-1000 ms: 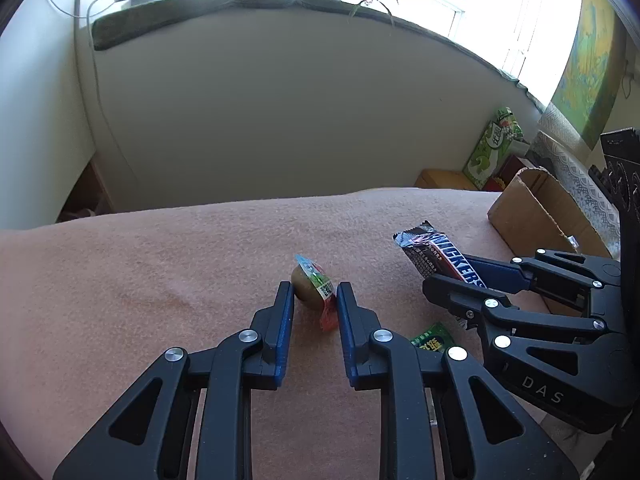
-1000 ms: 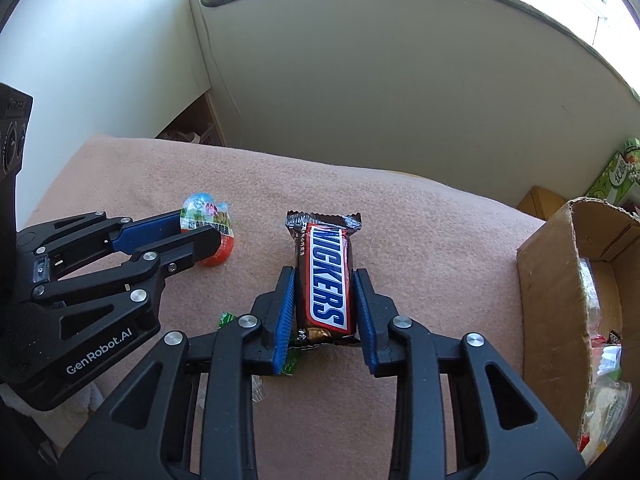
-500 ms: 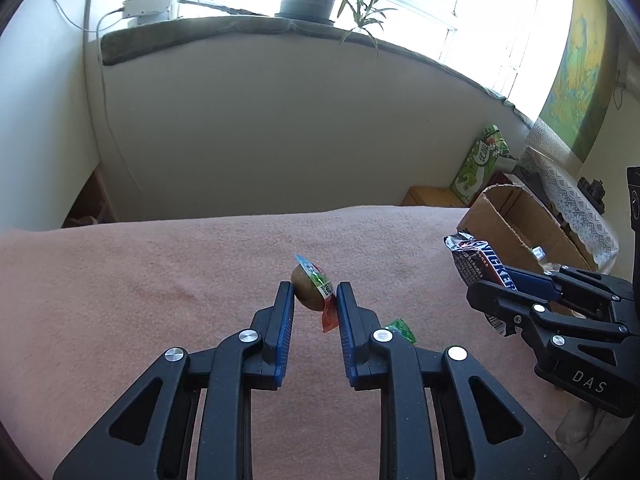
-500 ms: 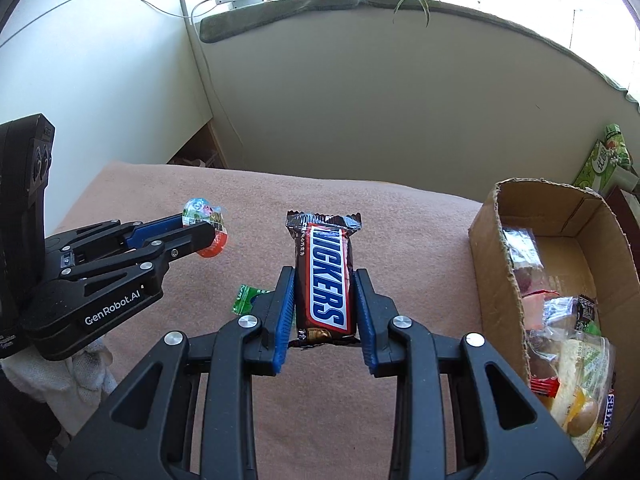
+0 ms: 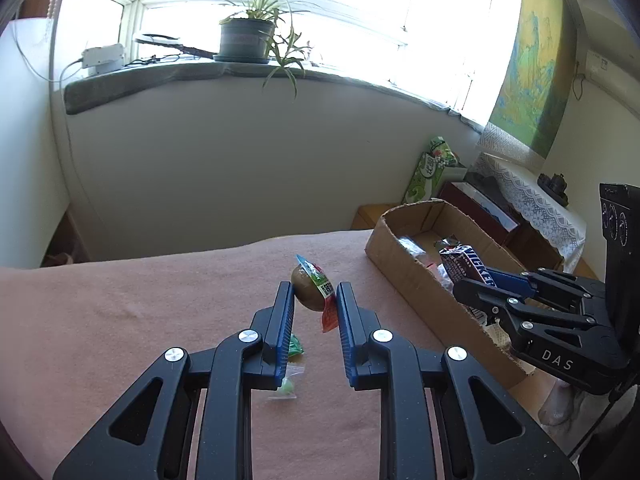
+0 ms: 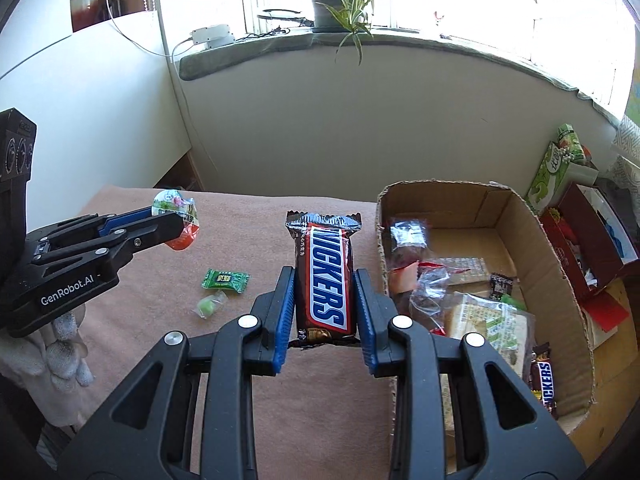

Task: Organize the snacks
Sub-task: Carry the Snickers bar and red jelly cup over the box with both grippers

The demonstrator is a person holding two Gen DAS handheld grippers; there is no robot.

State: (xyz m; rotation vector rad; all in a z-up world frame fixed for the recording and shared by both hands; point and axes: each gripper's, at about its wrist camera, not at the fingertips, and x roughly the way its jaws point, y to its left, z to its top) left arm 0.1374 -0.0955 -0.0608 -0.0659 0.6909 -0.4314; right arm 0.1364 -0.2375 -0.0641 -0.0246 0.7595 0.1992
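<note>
Right hand-held gripper (image 6: 324, 304) pinching Snickers bar (image 6: 325, 276) upright, lifted just left of cardboard box (image 6: 560, 280) of snacks. Left hand-held gripper (image 5: 313, 306) clamped on wrapped egg-shaped snack (image 5: 310, 292) — off the pink blanket (image 5: 140, 304). Two green candies (image 6: 224, 280) lying on blanket.
</note>
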